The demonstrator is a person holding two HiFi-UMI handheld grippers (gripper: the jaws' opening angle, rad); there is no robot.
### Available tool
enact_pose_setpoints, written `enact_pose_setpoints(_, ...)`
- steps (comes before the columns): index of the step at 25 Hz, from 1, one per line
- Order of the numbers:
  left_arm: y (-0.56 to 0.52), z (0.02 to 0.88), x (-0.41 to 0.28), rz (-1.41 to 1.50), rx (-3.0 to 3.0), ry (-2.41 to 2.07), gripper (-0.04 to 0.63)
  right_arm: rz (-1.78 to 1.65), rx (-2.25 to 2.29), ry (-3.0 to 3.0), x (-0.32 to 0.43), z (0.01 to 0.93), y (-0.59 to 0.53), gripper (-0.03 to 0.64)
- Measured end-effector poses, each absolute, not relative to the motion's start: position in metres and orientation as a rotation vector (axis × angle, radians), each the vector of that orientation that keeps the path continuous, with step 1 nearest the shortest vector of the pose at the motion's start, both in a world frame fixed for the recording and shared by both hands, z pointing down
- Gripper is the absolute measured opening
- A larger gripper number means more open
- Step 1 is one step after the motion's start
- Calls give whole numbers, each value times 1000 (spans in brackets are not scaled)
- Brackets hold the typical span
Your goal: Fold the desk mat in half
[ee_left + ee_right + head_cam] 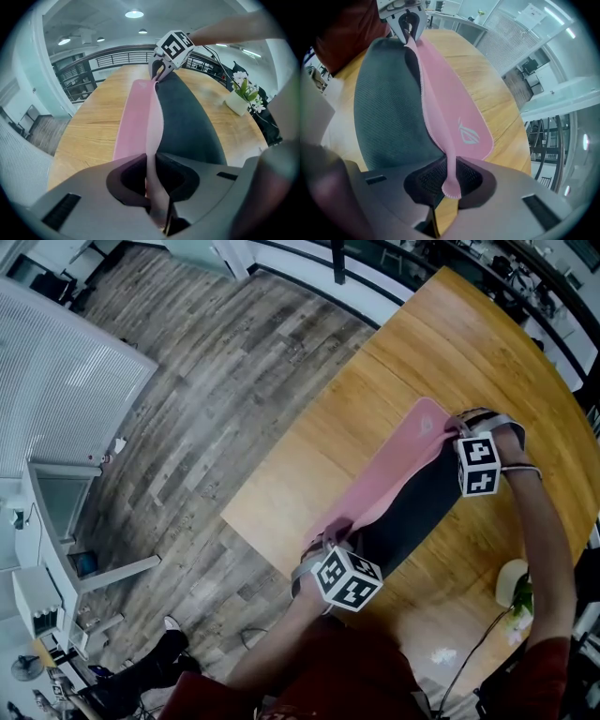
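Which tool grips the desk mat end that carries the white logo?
The right tool: the logo sits on the desk mat just beyond its jaws; none shows by the left tool.

A dark red short-sleeved top (347, 676) covers the person, and the grey left claw (330, 538) and right claw (457, 425) each bear a white cube (347, 579) printed with black square markers.

Desk mat (398, 498) on table (441, 343) between left gripper (333, 538) and right gripper (457, 424)
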State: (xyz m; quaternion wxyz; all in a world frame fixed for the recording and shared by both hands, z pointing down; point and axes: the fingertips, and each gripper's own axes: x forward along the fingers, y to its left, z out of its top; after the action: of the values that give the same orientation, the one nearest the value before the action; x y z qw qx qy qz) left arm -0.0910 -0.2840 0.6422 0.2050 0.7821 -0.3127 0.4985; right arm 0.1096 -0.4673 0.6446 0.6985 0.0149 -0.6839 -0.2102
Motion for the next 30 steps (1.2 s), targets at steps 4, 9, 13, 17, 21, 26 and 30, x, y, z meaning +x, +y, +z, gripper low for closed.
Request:
enact_pose_setpoints(4,-286,640,-95,1392,2178,-870,71,-476,26,-1522,105,643,-471,66)
enact_pose_setpoints(9,-291,636,-105,1381,2168,-866,71,-493,16,-1524,90,639,-481,66)
enact_pose_setpoints(13,-294,633,-111,1382,2163,-870,71,-506,11,-1529,82,637,-487,67)
enact_pose_setpoints(17,-295,635,-114,1384,2161,-878,75,-511,7,-1533,77,638,-489,71)
enact_pose_setpoints(21,-300,637,-119,1400,2175,-917,114,-536,30,-1530,77,638,-492,94)
enact_pose_setpoints(26,-309,634,-128,1397,2167,-960,232,-536,82,-1538,77,633,-499,153)
enact_pose_setpoints(30,-314,630,-133,1462,2193,-1003,294,-523,124,-1540,76,629,-506,201)
